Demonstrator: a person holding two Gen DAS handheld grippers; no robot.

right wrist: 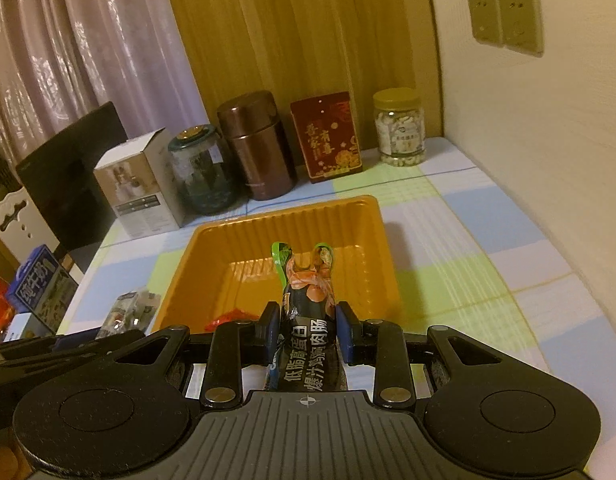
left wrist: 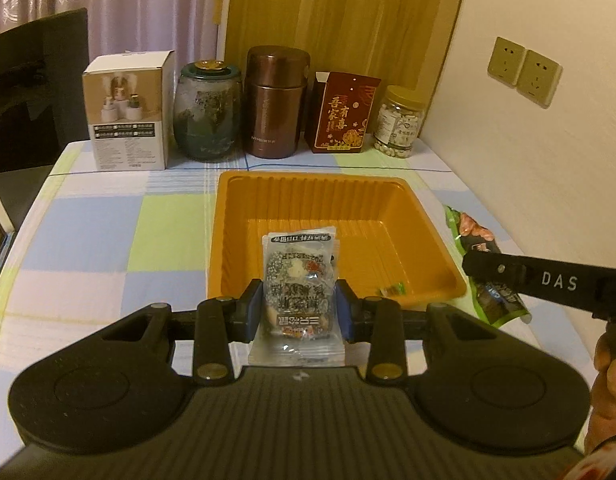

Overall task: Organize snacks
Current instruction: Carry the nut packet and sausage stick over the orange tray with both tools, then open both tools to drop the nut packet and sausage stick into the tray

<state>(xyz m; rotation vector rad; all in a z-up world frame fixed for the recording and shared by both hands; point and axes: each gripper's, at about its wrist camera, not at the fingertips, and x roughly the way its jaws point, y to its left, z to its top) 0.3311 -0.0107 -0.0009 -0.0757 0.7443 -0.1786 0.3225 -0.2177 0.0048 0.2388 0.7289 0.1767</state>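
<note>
the left claw grips a clear snack packet between its blue pads, the packet sticking out ahead over the near edge of the orange tray on the checked bench. to the right, the right claw is clamped on a green and black sausage packet, whose far end reaches over the tray's near rim. a small wrapped sweet lies in the tray's near right corner.
</note>
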